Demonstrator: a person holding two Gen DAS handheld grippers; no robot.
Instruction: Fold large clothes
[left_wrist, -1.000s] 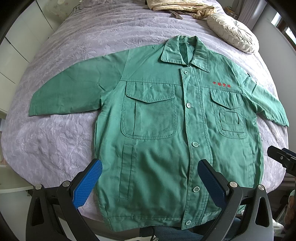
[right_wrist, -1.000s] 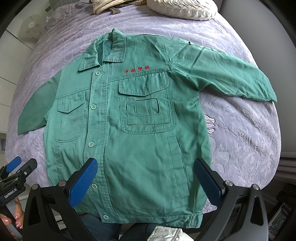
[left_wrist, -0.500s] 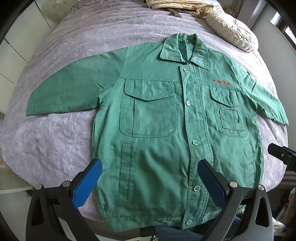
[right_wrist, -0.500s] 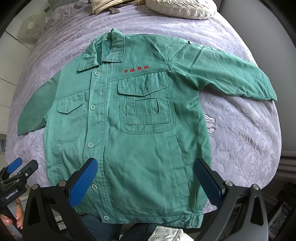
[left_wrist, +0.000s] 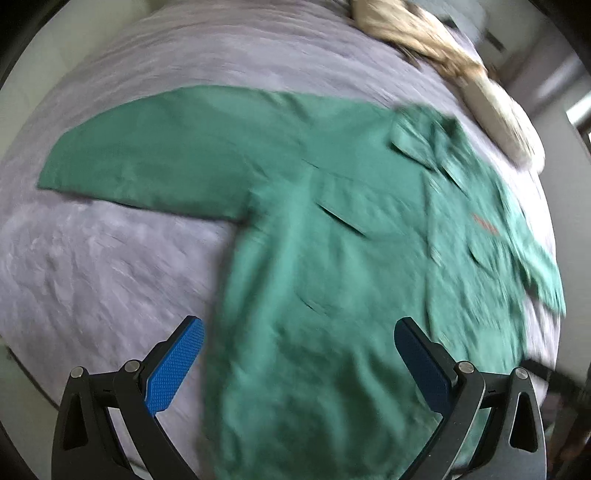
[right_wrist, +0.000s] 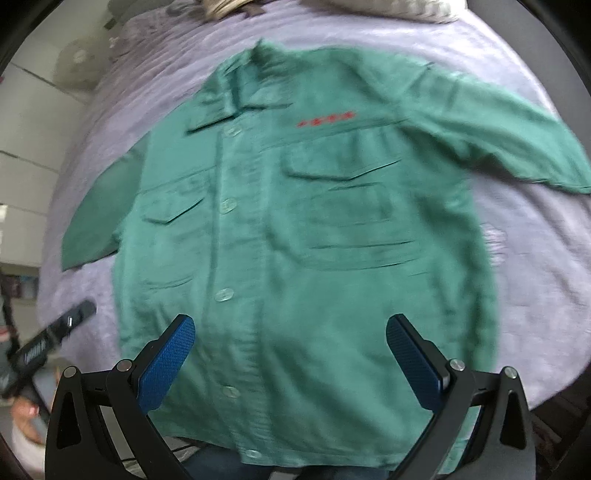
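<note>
A green work jacket (left_wrist: 332, 258) lies buttoned and face up on a purple bedspread (left_wrist: 110, 266), both sleeves spread out. It also shows in the right wrist view (right_wrist: 314, 240), with red lettering on the chest. My left gripper (left_wrist: 297, 354) is open and empty above the jacket's lower left side, near the left sleeve (left_wrist: 155, 162). My right gripper (right_wrist: 290, 350) is open and empty above the jacket's lower front. The left gripper shows at the left edge of the right wrist view (right_wrist: 48, 339). Both views are blurred by motion.
A beige garment (left_wrist: 417, 33) and a cream cushion (left_wrist: 513, 125) lie at the far end of the bed. The bed's near edge runs just under both grippers. A white wall or cabinet (right_wrist: 26, 122) stands to the left of the bed.
My left gripper has swung left and closer, so the left sleeve now fills its view. My right gripper has moved closer over the jacket's front. The jacket has not moved.
</note>
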